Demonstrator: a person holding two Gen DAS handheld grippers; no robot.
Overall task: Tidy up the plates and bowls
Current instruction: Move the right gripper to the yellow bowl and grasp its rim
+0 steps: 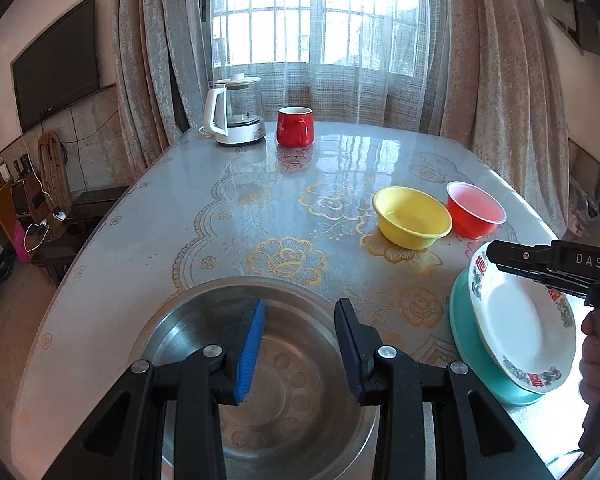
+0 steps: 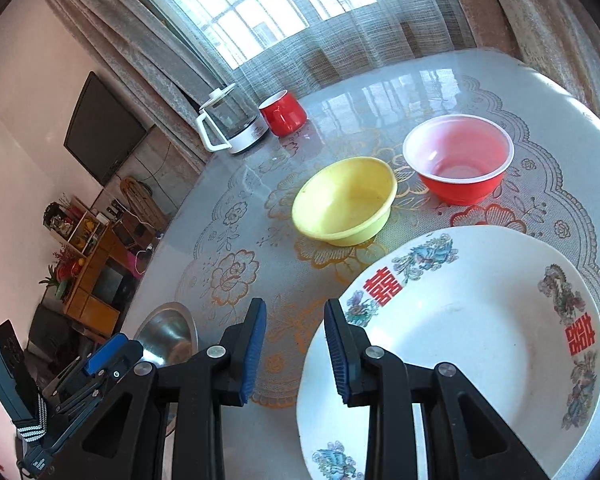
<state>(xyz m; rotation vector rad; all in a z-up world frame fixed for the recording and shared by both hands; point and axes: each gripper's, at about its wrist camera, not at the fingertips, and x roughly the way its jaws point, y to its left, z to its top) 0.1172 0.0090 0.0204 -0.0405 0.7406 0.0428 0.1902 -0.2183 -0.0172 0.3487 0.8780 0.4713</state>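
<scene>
two bowls, one yellow bowl (image 2: 346, 200) and one red bowl (image 2: 458, 158), sit just beside each other toward the right of the table (image 1: 188, 216), with a broad stretch of bare patterned cloth between them and the table's near edge. one steel basin (image 1: 260, 364) lies at the near edge, its rim close to the table's left border. one white plate (image 2: 480, 344) with red characters rests tilted on one teal dish (image 1: 464, 344) at the near right, close to that side's edge. at the far end, by the curtain, stand one glass kettle (image 1: 236, 112) and one red mug (image 1: 295, 126), just beside each other and well apart from the bowls.

left gripper (image 1: 298, 344) hangs over the steel basin, its jaws partly open with nothing between them; the pads touch nothing. right gripper (image 2: 294, 352) has its jaws partly open too, holding nothing: one finger stands over bare cloth, the other over the white plate's near rim; whether that pad touches the plate i cannot tell. a hand (image 1: 598, 356) grips the right gripper's handle.
</scene>
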